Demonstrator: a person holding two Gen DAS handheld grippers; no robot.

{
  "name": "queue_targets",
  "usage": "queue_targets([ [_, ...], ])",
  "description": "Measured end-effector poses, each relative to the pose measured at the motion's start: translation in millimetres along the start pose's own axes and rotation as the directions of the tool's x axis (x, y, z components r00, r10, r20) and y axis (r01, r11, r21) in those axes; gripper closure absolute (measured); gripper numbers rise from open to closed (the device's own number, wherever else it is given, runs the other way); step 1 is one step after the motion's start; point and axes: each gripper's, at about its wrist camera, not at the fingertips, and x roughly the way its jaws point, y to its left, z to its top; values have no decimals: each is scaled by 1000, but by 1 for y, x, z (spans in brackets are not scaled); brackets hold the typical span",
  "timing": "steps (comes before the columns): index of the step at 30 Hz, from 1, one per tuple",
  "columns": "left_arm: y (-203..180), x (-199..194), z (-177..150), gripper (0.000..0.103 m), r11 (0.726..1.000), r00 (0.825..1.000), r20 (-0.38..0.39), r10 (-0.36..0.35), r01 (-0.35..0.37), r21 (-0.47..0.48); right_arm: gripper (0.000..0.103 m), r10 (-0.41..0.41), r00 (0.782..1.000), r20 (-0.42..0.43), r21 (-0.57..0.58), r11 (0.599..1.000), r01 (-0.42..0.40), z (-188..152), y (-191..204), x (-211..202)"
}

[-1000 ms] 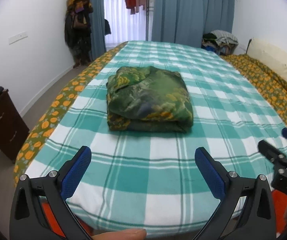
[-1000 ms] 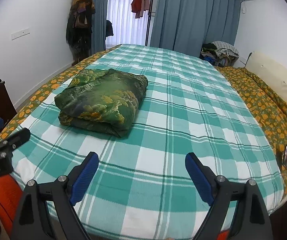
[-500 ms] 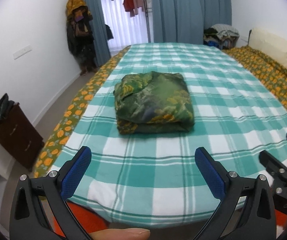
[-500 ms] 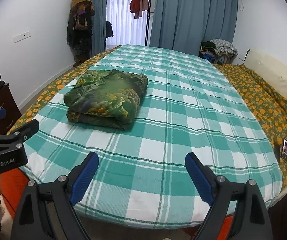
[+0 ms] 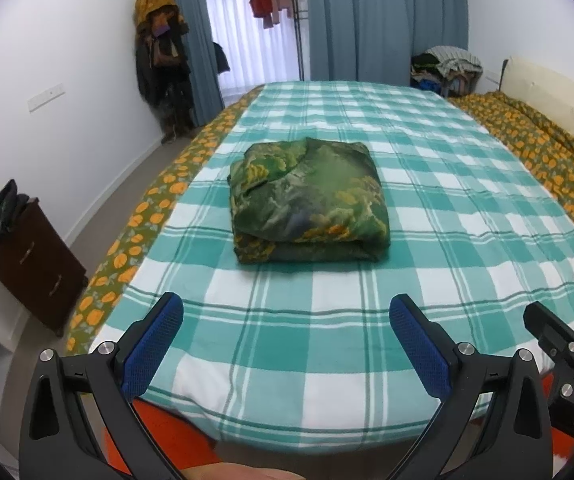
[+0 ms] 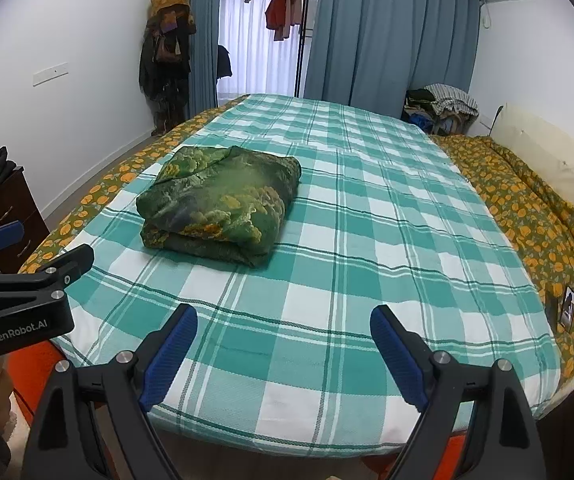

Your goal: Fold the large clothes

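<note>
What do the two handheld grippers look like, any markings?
Both look alike. The left gripper and right gripper have black plastic frames with triangular cutouts, silver pivot screws and blue textured pads on the jaws. In the right wrist view the left gripper's black body carries white "GenRobot.AI" lettering. No cables or sleeves visible.

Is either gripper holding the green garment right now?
No. The folded green garment lies alone on the checked blanket, both grippers open and clear of it.
</note>
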Motion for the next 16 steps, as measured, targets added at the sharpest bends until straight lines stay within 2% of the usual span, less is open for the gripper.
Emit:
queue_targets([
  [8, -1, 2, -3, 1, 1000, 1000, -6, -19, 19, 0, 13, 1, 1000, -7, 7, 1000, -1, -2, -1, 2],
  [16, -4, 1, -3, 1, 1000, 1000, 10, 10, -10, 5, 13, -2, 1000, -11, 20, 1000, 2, -4, -3, 5],
])
